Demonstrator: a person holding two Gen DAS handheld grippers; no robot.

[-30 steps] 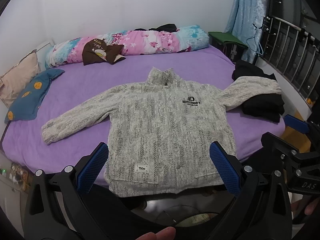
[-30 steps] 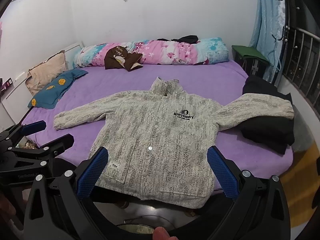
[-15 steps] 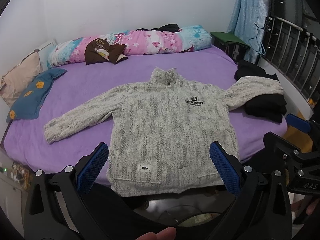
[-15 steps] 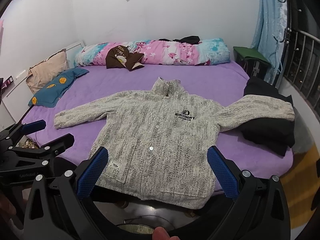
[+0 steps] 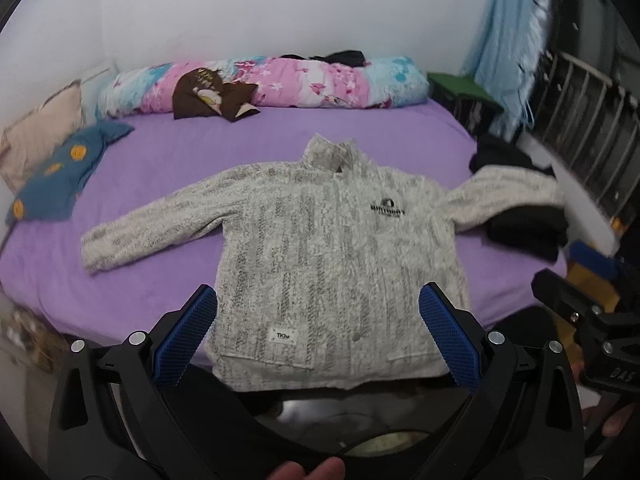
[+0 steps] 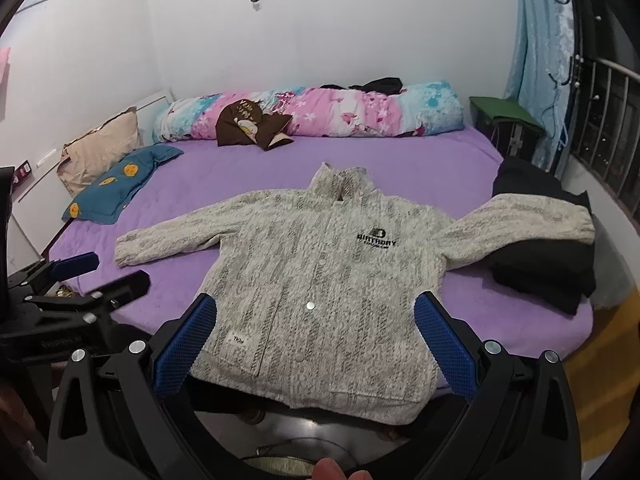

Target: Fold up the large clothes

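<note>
A cream and grey fleece jacket (image 5: 328, 264) (image 6: 320, 276) lies flat and face up on the purple bed (image 5: 224, 152) (image 6: 248, 168), both sleeves spread out. Its hem hangs a little over the near bed edge. Its right-hand sleeve (image 5: 508, 192) (image 6: 528, 220) rests on a pile of black clothes. My left gripper (image 5: 318, 332) is open, hovering just before the hem with nothing between its blue pads. My right gripper (image 6: 314, 336) is open too, likewise empty above the hem. Each gripper shows at the edge of the other's view.
Folded black clothes (image 6: 548, 264) sit at the bed's right edge. A rolled floral quilt (image 6: 320, 112) with a brown garment (image 6: 248, 124) lines the far wall. A blue pillow (image 6: 120, 184) and beige pillow (image 6: 100, 148) lie left. A metal railing (image 5: 592, 120) and blue curtain (image 6: 540, 60) stand right.
Both grippers have drifted slightly forward and left toward the jacket's hem, still open. The jacket has not moved.
</note>
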